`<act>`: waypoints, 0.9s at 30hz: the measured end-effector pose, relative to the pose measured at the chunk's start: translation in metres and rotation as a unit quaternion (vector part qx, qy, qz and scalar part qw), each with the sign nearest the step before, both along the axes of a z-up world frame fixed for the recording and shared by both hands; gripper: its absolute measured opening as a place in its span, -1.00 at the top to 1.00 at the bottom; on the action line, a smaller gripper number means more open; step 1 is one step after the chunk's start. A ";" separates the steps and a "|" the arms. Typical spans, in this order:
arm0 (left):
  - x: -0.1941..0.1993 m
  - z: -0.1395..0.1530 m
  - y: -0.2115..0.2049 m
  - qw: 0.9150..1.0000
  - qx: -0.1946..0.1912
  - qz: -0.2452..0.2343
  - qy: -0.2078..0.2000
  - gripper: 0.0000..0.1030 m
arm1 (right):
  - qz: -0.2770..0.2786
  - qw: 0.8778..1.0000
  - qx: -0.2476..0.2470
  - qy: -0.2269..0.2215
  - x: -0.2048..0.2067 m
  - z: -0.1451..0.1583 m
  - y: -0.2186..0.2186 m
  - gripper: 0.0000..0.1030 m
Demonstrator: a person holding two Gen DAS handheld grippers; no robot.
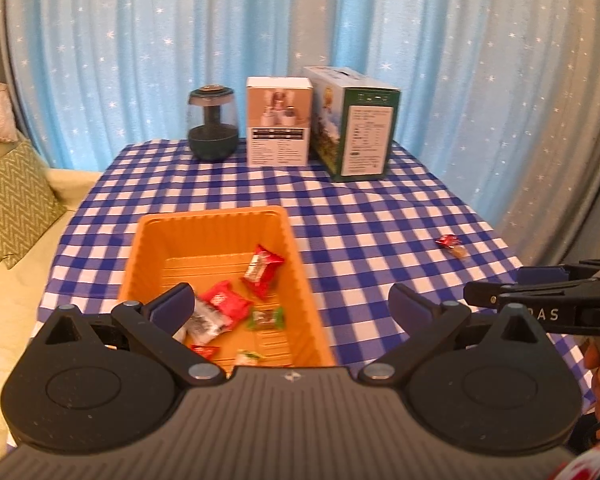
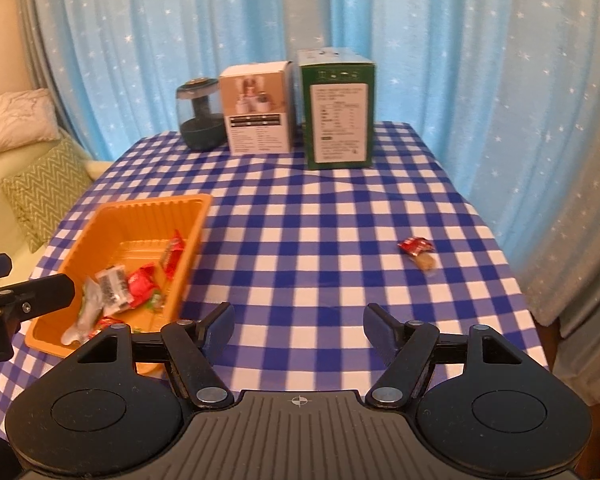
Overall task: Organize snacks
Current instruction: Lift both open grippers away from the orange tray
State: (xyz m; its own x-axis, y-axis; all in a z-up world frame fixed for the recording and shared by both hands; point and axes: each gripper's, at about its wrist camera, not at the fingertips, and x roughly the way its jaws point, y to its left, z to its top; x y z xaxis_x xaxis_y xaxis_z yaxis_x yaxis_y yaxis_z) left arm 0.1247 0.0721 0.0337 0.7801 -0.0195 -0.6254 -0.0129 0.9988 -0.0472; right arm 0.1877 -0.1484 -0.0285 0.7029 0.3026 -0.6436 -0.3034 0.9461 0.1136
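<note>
An orange tray (image 1: 216, 224) (image 2: 80, 248) sits on the blue checked tablecloth and holds several wrapped snacks, among them a red packet (image 1: 262, 270) and a silver one (image 2: 110, 280). My left gripper (image 1: 292, 304) hangs open above the tray's near end with nothing between its fingers. My right gripper (image 2: 298, 326) is open over bare cloth to the right of the tray, empty. A small red snack (image 2: 413, 246) (image 1: 447, 240) and a brown sweet (image 2: 425, 262) lie together near the table's right edge.
At the back of the table stand a dark glass jar (image 1: 212, 124), a white box (image 1: 279, 122) and a green box (image 1: 355, 124). Blue starred curtains hang behind. A sofa with a zigzag cushion (image 1: 12, 196) lies to the left.
</note>
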 end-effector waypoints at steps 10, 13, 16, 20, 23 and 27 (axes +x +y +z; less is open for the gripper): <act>0.011 -0.003 -0.033 0.999 -0.003 -0.034 0.009 -0.99 | -0.034 0.999 -0.002 0.006 0.001 -0.005 -0.039 -0.38; 0.014 -0.004 -0.042 0.999 -0.005 -0.043 0.007 -0.99 | -0.044 0.999 -0.003 0.005 0.001 -0.007 -0.048 -0.38; 0.018 -0.005 -0.049 0.999 -0.007 -0.050 0.006 -0.99 | -0.057 0.998 0.000 0.001 0.000 -0.008 -0.060 -0.38; 0.025 -0.005 -0.056 0.998 -0.011 -0.059 0.000 -0.99 | -0.071 0.997 0.004 -0.012 0.002 -0.010 -0.076 -0.38; 0.031 -0.008 -0.064 0.998 -0.006 -0.066 -0.003 -0.99 | -0.081 0.997 0.005 -0.018 0.007 -0.014 -0.088 -0.38; 0.046 -0.017 -0.075 0.997 -0.010 -0.073 0.002 -0.99 | -0.094 0.995 0.013 -0.024 0.016 -0.020 -0.104 -0.38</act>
State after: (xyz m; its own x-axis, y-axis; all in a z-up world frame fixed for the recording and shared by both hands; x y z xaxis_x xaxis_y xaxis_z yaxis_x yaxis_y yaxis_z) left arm 0.1705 -0.0026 0.0169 0.7660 -0.1442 -0.6264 0.1316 0.9891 -0.0667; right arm 0.2035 -0.2525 -0.0489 0.7782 0.1798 -0.6017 -0.1278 0.9834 0.1286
